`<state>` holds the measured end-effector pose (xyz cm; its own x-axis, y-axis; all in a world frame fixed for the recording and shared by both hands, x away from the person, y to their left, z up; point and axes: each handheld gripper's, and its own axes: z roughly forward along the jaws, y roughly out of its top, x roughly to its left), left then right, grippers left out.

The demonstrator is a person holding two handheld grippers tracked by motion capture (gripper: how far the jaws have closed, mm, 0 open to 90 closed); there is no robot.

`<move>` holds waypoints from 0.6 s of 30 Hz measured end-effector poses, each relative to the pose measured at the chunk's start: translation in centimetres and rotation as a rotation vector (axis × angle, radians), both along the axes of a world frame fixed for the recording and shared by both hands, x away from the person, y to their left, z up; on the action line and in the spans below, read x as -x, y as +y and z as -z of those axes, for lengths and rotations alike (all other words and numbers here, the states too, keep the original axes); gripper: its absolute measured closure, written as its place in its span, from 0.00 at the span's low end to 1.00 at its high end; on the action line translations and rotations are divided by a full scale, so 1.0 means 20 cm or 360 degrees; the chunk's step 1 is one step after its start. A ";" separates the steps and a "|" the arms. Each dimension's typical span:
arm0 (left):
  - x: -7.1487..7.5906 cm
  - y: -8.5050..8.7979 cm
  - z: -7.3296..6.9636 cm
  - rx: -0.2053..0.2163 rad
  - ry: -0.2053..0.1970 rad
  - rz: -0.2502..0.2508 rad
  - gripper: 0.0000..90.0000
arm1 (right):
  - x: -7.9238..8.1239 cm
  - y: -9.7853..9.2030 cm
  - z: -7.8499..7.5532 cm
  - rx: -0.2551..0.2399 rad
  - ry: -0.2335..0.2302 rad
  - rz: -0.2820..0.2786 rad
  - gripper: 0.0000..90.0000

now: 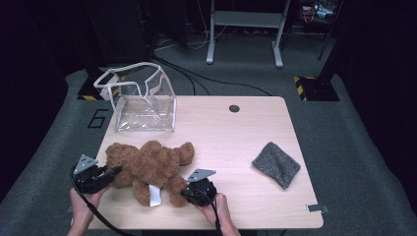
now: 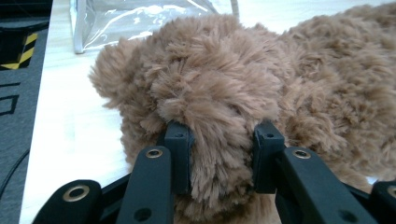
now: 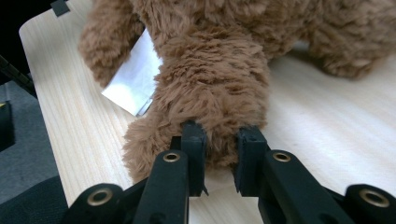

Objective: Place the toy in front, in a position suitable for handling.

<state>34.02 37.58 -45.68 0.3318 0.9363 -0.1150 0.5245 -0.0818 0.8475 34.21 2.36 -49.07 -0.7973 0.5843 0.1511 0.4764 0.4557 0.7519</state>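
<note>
High view: fluffy brown plush teddy bear (image 1: 147, 167) lying on the near left part of the pale wooden desk (image 1: 236, 142), white sewn-in fabric label (image 1: 155, 195) at its near side, print too small to read. Clear plastic zip pouch with white trim (image 1: 142, 101) standing open and empty at the far left corner. Grey knitted cloth (image 1: 276, 164) lying well apart on the right. Left gripper (image 1: 112, 173) at the bear's left end, right gripper (image 1: 187, 191) at a near limb.

Left gripper view: fingers (image 2: 180, 156) clamped on a tuft of the bear's (image 2: 261, 84) fur, pouch (image 2: 140, 21) beyond.

Right gripper view: fingers (image 3: 194, 154) pinched on a plush limb of the bear (image 3: 219, 84), blank-looking label (image 3: 133, 84) just beside.
</note>
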 end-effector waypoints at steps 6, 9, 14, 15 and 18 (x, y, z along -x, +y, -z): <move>0.00 -0.06 -0.06 0.0020 -0.0067 0.0039 0.76 | 0.03 -0.07 -0.08 0.0047 -0.0113 0.0032 0.87; 0.00 -0.08 -0.09 0.0024 -0.0086 0.0057 0.76 | 0.02 -0.11 -0.12 0.0046 -0.0157 0.0052 0.87; -0.04 -0.17 -0.15 0.0040 -0.0137 0.0102 0.77 | 0.02 -0.19 -0.18 0.0064 -0.0235 0.0088 0.87; -0.05 -0.18 -0.16 0.0041 -0.0146 0.0110 0.77 | 0.02 -0.20 -0.20 0.0061 -0.0239 0.0102 0.87; -0.09 -0.23 -0.18 0.0057 -0.0163 0.0125 0.77 | 0.00 -0.26 -0.23 0.0072 -0.0262 0.0123 0.87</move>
